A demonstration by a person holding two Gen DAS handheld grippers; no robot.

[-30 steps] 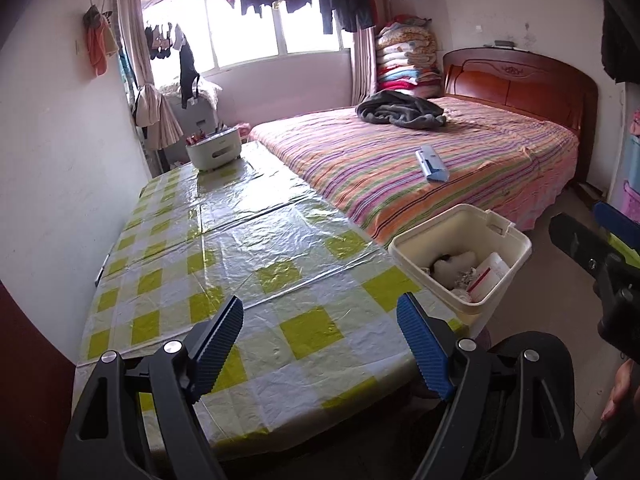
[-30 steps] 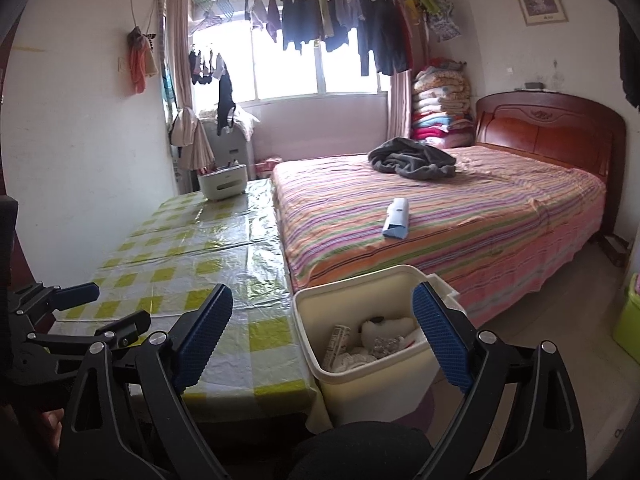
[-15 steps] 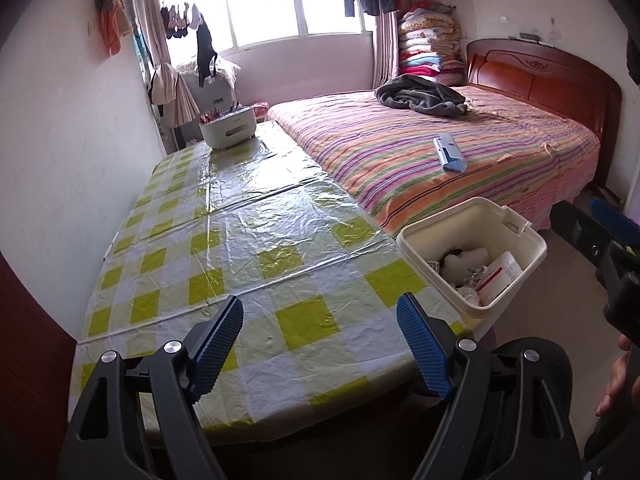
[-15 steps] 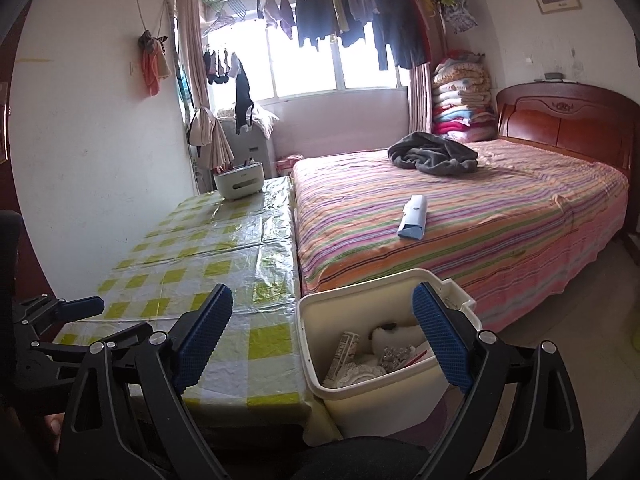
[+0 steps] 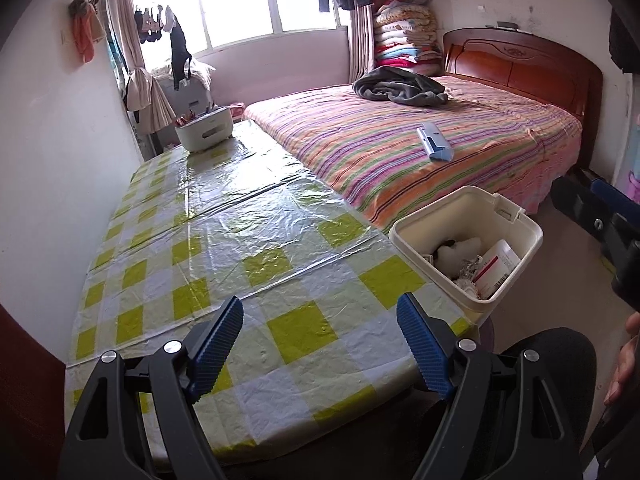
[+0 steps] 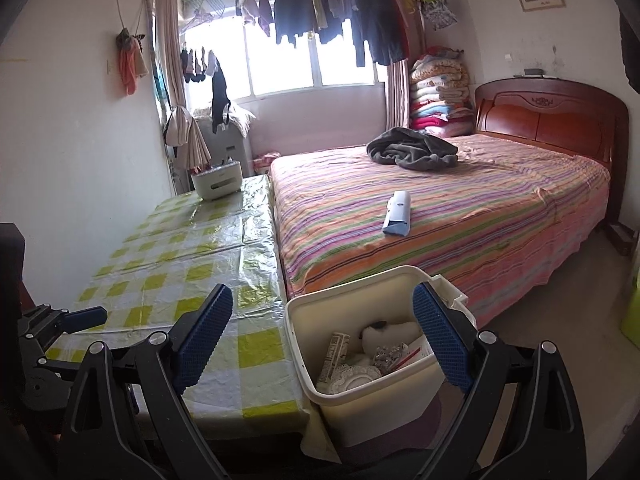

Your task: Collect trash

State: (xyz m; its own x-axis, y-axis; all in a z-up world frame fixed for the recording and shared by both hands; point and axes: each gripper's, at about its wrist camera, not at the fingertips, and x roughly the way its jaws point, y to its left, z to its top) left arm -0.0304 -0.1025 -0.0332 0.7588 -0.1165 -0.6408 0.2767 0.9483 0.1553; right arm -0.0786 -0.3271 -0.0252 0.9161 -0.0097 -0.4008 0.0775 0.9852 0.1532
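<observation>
The left gripper (image 5: pixel 320 344) and right gripper (image 6: pixel 324 340) both hang spread and empty, 1 over the checkered surface (image 5: pixel 224 240), 1 above the cream bin (image 6: pixel 360 360) holding collected trash (image 6: pixel 360 364). The bin stands just beside the surface's corner; a careless reach could likely tip it.

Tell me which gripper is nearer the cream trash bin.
Right. The right gripper hangs over the cream trash bin beside the table; the left gripper hovers over the checkered tablecloth, the bin off to its right.
</observation>
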